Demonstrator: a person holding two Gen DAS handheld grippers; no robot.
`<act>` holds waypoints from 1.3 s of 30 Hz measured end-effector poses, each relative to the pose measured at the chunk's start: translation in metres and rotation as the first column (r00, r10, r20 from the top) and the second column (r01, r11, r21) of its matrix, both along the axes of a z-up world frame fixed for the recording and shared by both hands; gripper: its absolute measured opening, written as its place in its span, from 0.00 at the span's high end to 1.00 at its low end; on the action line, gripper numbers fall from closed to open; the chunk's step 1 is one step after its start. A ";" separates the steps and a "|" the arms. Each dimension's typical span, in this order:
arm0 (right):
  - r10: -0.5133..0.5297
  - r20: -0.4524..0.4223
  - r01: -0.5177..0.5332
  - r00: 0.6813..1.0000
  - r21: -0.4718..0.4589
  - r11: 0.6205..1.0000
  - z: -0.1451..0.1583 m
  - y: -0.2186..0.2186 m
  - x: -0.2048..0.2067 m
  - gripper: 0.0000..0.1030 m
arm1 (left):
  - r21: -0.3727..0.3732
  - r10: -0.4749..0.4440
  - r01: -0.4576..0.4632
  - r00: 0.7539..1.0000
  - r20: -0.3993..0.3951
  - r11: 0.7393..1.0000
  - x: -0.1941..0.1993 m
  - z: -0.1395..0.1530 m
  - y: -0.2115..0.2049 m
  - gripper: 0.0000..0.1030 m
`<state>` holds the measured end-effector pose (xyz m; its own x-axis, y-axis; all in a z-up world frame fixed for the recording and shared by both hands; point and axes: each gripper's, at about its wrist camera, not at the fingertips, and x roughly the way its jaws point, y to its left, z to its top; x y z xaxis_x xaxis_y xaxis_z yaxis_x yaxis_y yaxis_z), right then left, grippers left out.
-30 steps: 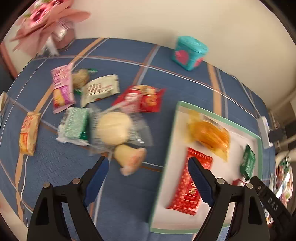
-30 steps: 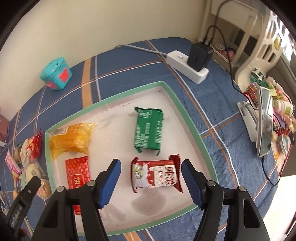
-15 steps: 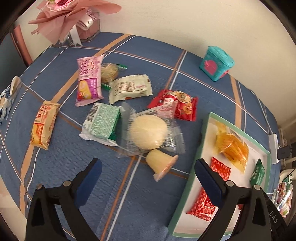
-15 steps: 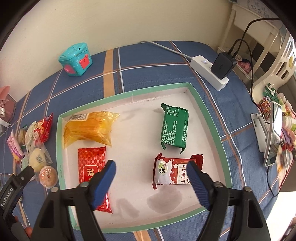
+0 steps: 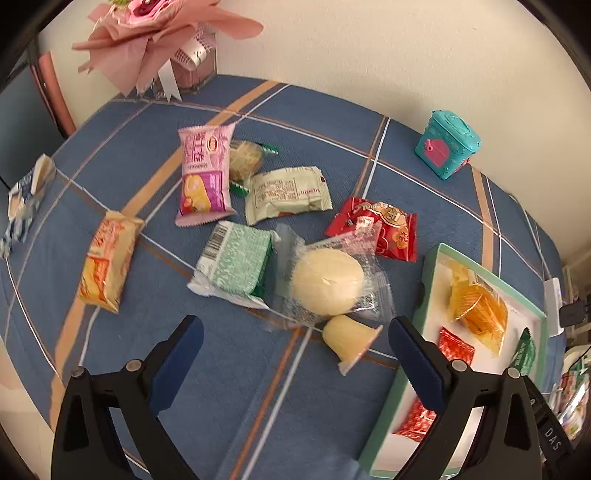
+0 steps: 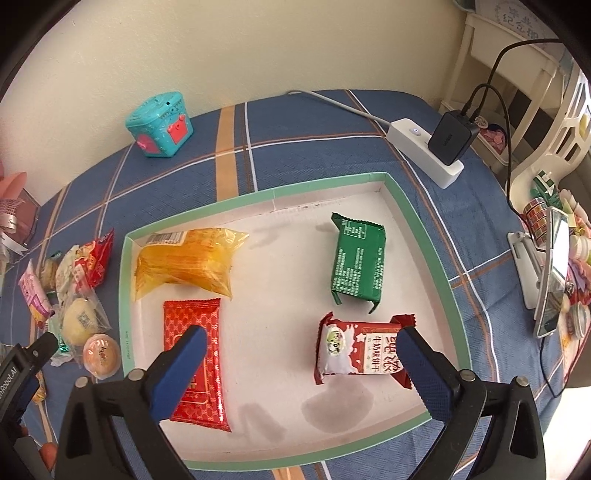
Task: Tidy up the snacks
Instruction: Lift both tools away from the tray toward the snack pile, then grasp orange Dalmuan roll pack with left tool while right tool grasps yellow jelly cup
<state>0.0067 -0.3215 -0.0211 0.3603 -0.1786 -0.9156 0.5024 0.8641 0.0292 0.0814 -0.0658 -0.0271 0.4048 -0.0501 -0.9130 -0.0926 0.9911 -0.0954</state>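
Note:
Several loose snacks lie on the blue cloth: a pale round bun in clear wrap [image 5: 327, 280], a jelly cup [image 5: 349, 339], a green-white pack [image 5: 236, 260], a red pack [image 5: 384, 229], a pink pack [image 5: 205, 173] and an orange pack [image 5: 105, 260]. My left gripper [image 5: 295, 343] is open and empty above the cloth, just short of the bun. The green-rimmed tray [image 6: 447, 280] holds a yellow pack [image 6: 188, 264], a red flat pack [image 6: 195, 354], a green pack [image 6: 356, 264] and a red-white milk biscuit pack [image 6: 360, 352]. My right gripper [image 6: 299, 365] is open and empty above the tray's near half.
A teal toy box [image 6: 160, 125] stands near the wall. A pink bouquet [image 5: 162, 33] stands at the far left corner. A white power strip with a black charger [image 6: 430, 147] lies right of the tray. A phone on a stand [image 6: 550, 280] and small clutter sit at the right edge.
Both grippers have drawn back and risen, so more of the table shows. The left view has swung left toward the loose snacks. Both stay open and empty.

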 end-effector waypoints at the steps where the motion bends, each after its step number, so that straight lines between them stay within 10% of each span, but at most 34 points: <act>1: 0.007 0.002 -0.007 1.000 -0.006 1.000 0.000 0.002 0.001 0.00 | 0.007 -0.006 0.006 1.000 0.006 1.000 0.000 0.001 0.000 0.03; 24: -0.048 0.109 0.054 0.993 -0.056 0.997 0.013 0.021 0.008 0.00 | -0.025 0.019 -0.018 0.998 0.061 1.000 0.017 0.015 0.061 0.03; 39: 0.204 0.170 -0.223 0.964 0.105 0.969 0.005 0.134 0.054 0.03 | 0.090 0.129 -0.132 0.991 0.043 0.987 0.038 0.005 0.173 0.03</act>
<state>0.0603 -0.1873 -0.0161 0.5188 0.0281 -0.8544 0.2874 0.9356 0.2052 0.1189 0.1074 -0.0218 0.4362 0.0897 -0.8954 -0.2201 0.9754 -0.0094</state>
